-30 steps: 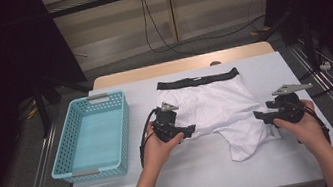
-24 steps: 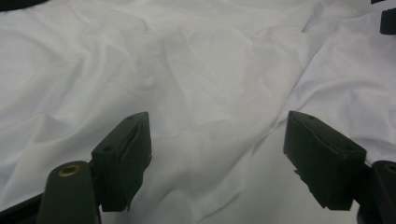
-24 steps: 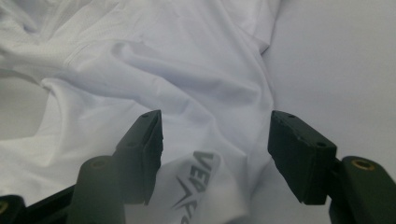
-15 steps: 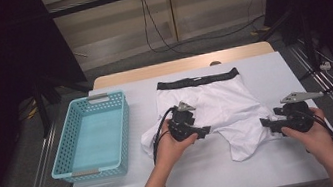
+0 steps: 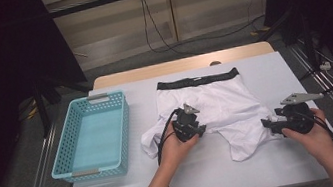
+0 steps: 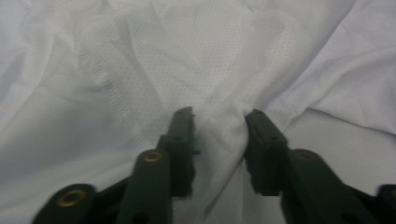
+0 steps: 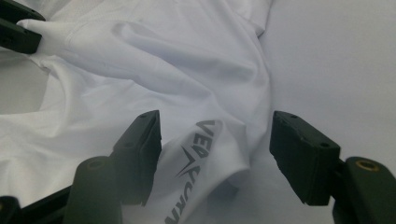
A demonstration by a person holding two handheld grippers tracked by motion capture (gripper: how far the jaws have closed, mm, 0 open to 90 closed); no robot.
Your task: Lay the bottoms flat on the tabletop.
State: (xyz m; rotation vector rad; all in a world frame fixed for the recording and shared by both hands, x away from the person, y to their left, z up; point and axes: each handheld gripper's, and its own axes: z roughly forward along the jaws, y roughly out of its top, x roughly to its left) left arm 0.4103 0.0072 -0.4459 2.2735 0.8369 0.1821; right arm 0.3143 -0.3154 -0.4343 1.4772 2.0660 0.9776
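on the table (image 5: pixel 277 167), shorts' (image 5: pixel 216 103) waistband faces away.

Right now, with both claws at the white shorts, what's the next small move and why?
Probably close the right claw on the leg hem with the grey print. Its jaws stand open astride that fold, not pressing it. The left claw has just been closing and already pinches a ridge of the white shorts, so the right side is the one not yet gripped before any fold or lift.
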